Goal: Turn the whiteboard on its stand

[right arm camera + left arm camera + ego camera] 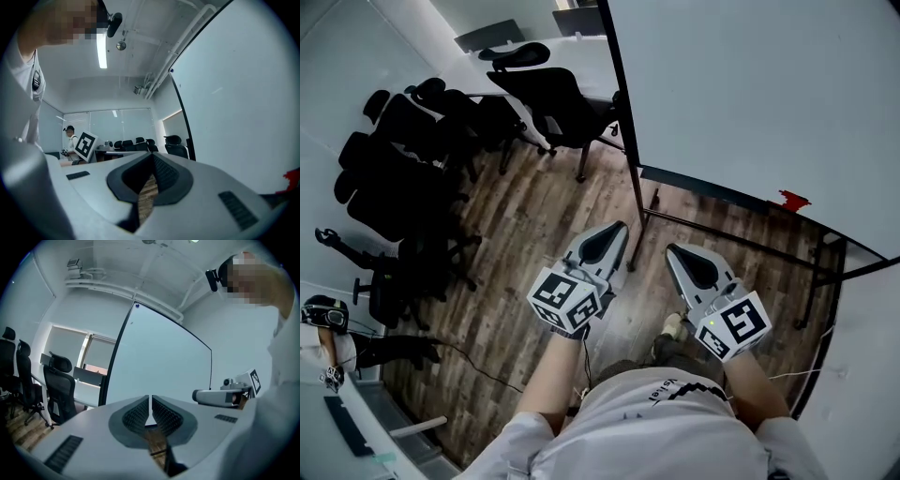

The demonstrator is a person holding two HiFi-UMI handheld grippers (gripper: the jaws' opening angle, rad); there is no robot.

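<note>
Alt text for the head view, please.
Seen from above, a person holds the left tongs and right tongs, both shut and empty, pointed at a whiteboard on its stand without touching it. Black office chairs stand at the left on a wood floor.

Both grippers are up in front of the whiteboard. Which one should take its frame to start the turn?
Left, probably. The left gripper has its tip close beside the left frame edge of the whiteboard; the right gripper is farther from that edge. Both are shut and empty.
</note>
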